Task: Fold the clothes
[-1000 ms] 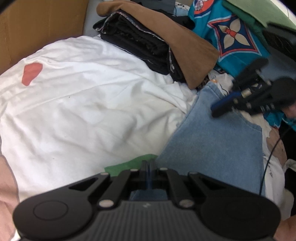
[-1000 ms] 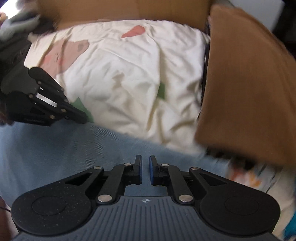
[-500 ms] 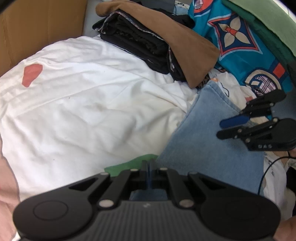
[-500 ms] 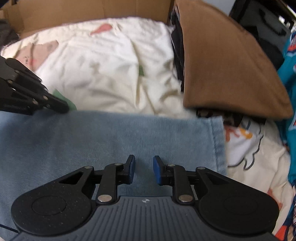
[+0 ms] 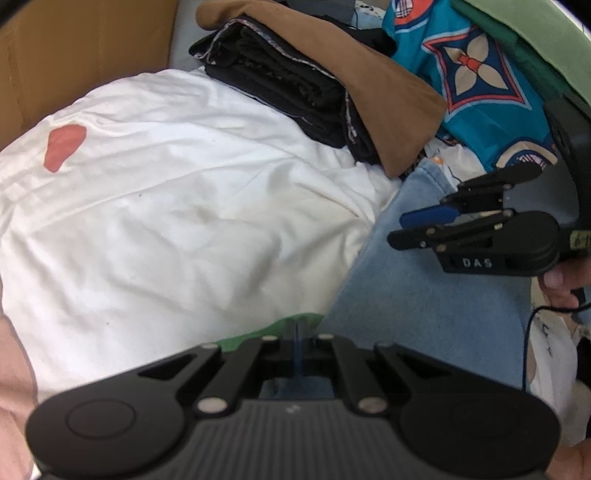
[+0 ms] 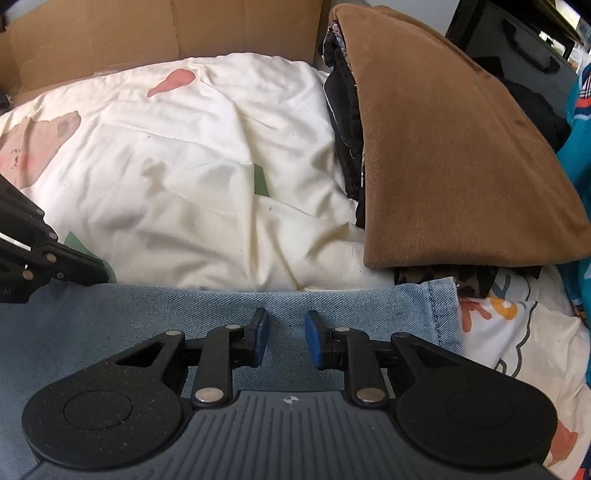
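While the folded light-blue denim garment (image 6: 155,325) lay flat on the white printed bedding (image 6: 207,192), we kept our left gripper (image 5: 298,345) at its left edge with the fingers pressed together; whether cloth was caught between them we could not tell. Our right gripper (image 6: 284,334) hung over the denim near its far right corner, its blue-padded fingers (image 6: 314,341) spread a little, having just been opening, with nothing between them but the cloth below. In the left wrist view that gripper sat at three o'clock, our hand (image 5: 565,284) behind it. A brown folded garment (image 6: 454,155) topped a dark stack (image 5: 288,88) at one o'clock from the denim, just beside its corner. A teal patterned cloth (image 5: 480,85) lay further right, and a cardboard wall (image 6: 159,33) stood at twelve o'clock beyond the bedding.
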Demonstrator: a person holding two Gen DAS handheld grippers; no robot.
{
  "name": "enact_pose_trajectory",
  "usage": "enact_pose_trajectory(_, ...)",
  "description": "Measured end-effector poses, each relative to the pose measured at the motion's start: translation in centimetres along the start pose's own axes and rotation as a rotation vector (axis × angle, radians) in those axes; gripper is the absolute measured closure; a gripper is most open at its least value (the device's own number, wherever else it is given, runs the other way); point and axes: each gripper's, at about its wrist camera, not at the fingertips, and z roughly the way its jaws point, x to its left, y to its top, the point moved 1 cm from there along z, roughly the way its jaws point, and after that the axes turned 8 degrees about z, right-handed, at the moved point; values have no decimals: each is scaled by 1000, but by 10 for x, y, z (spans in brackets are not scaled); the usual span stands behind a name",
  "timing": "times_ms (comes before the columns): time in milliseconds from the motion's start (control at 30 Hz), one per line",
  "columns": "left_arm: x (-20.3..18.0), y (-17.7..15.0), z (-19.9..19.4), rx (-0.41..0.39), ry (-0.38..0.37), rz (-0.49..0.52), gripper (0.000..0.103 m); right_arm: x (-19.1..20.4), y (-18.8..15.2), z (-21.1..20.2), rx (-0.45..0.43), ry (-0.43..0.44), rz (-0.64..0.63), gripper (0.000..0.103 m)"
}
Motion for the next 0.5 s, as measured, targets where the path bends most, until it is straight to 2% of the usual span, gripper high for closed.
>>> enact_pose_trajectory(167,8,-1,-13,-20,-12,-42,101,-5,9,5,-12,7,41,74)
enact_pose_trajectory(200,9,-2,-18,-28,-10,-43,98,-7,13,8,-16,8,49,74)
enact_pose_trajectory(300,15,-9,-36,-32,34,-61,97,-13,24,22,12,12,84,74)
enact_pose_trajectory(367,22,-17,-53,-35,74,-111,96,-13,25,25,17,8,85,74)
enact_pose_trajectory(433,30,-26,-71,-40,118,-177,89,-9,21,23,-2,-1,51,74)
enact_pose_trajectory(500,37,-35,-93,-41,168,-261,72,-12,22,23,-1,10,75,74)
